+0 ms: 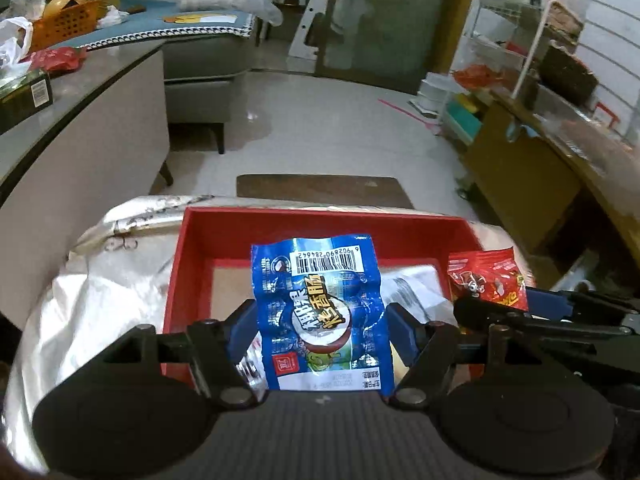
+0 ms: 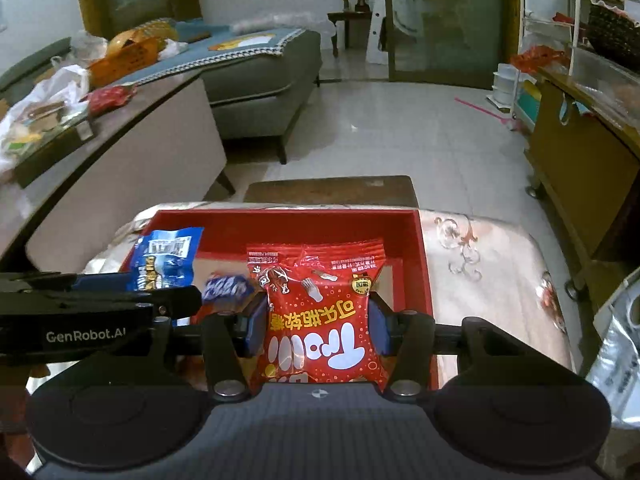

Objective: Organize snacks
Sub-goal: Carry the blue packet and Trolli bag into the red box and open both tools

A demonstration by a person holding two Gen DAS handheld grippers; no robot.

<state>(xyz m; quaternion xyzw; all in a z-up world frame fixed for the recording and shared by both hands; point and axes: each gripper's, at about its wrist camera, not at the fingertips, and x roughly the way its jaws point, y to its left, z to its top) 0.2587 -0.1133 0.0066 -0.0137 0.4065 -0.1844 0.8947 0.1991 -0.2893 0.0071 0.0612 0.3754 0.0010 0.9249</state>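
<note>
Left wrist view showed a blue snack packet [image 1: 320, 312] pinched in the left hand-held gripper [image 1: 320, 330] over the red box [image 1: 320, 220]; the right hand-held gripper [image 2: 316, 326] clamped a red candy packet [image 2: 320, 316] likewise. Neither was yet dropped in; a few items already lay inside.

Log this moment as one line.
left gripper: holds blue packet | right gripper: holds red packet | both over red box
</note>
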